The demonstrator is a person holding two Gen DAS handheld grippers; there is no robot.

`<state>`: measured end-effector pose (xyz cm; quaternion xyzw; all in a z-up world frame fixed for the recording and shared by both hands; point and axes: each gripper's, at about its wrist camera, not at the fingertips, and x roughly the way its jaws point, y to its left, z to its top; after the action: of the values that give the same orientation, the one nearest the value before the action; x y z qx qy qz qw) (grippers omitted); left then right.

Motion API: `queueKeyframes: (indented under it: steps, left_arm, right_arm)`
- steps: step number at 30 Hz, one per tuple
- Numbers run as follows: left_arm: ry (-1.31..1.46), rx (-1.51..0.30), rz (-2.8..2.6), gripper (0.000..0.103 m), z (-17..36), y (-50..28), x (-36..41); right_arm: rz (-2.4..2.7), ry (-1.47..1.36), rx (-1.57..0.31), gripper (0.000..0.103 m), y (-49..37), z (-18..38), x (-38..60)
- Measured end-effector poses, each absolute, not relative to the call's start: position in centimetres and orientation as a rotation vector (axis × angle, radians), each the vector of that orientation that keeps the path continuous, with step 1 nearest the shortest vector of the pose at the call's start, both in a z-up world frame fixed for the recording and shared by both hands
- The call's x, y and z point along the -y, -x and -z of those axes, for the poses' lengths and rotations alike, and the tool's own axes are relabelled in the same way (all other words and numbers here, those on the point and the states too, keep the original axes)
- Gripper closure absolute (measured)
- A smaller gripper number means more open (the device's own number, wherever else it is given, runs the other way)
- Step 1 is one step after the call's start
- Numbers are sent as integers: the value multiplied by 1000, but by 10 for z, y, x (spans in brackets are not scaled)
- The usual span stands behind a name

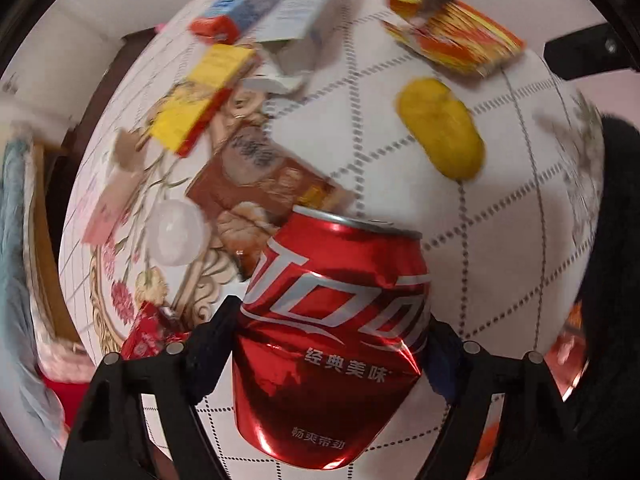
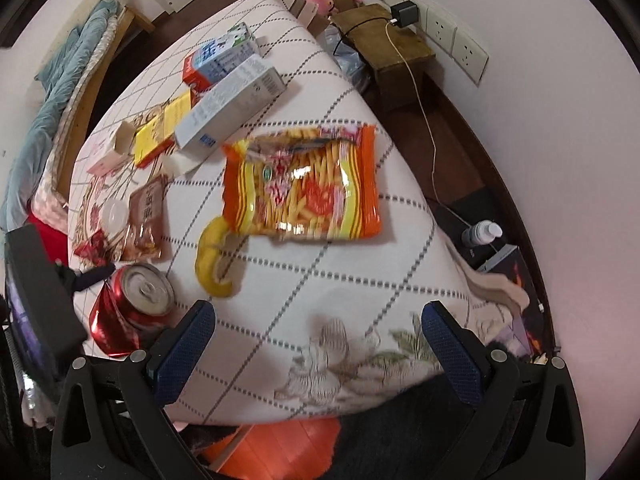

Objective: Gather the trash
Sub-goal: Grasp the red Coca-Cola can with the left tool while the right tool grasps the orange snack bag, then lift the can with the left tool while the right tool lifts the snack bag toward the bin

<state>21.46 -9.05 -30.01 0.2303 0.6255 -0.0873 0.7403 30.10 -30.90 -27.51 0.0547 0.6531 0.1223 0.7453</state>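
My left gripper (image 1: 332,332) is shut on a dented red cola can (image 1: 332,320), held over the white checked tablecloth (image 1: 500,240). The can also shows in the right wrist view (image 2: 132,308) at lower left, with the left gripper beside it. My right gripper (image 2: 316,344) is open and empty above the near edge of the cloth. Trash on the table: an orange snack bag (image 2: 304,184), a yellow peel (image 2: 212,264), a brown packet (image 2: 146,216), a yellow box (image 2: 160,128), a white carton (image 2: 232,104) and a blue-and-red carton (image 2: 218,58).
A clear round lid (image 2: 114,212) and a red wrapper (image 2: 94,246) lie at the table's left. An orange bin (image 2: 280,448) sits below the near table edge. A wooden stool (image 2: 384,44), a cable and wall sockets (image 2: 440,24) stand at the right back. A bottle (image 2: 482,232) is on the floor.
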Motion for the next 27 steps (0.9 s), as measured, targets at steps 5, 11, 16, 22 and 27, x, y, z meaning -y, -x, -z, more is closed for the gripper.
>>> queueKeyframes:
  steps: [5,11,16,22,27]
  left_arm:
    - [-224,-1377,10,23,293,-209,60]
    - [118,-1324,-219,23,293,-188,21]
    - [149,-1307,-279,27,304,-173,9]
    - [119,-1234,-319,28,288,-146,12]
    - [129,-1155,-345,28,254,-129,19]
  right_arm:
    - [-229,-152,-1387,0,-325,281,307]
    - [-137,-179,-1364,0,-351,299,307]
    - [-98,-61,-1332,27,-352,308,290]
    - [-89,42,-1222,85,-336,295,282]
    - [-124,28,-1151,92,-317,272,283]
